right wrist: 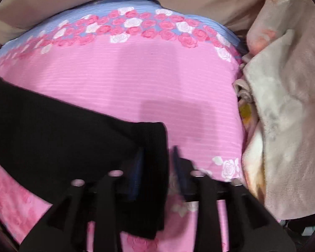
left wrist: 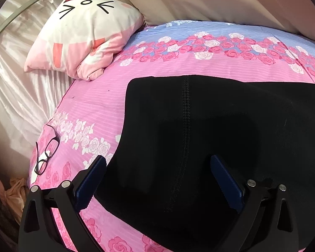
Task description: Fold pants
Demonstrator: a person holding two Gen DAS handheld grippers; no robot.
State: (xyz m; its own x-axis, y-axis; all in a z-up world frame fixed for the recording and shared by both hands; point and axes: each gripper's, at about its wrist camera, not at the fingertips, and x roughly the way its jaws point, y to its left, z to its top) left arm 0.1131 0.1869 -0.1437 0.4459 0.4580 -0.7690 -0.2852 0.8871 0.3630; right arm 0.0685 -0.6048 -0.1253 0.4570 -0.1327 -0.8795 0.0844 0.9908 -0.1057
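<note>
The pants (left wrist: pixel 199 142) lay flat across the bed (left wrist: pixel 107 109), filling lower centre; soft, light, limp. My left gripper (left wrist: pixel 157 180) hung wide open above them; my right gripper (right wrist: pixel 157 163), half-open, straddled the hem corner, the best hold

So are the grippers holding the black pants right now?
The left gripper is wide open over the black pants, holding nothing. The right gripper is blurry; the pants' end lies between its fingers, but a grip cannot be told.
</note>
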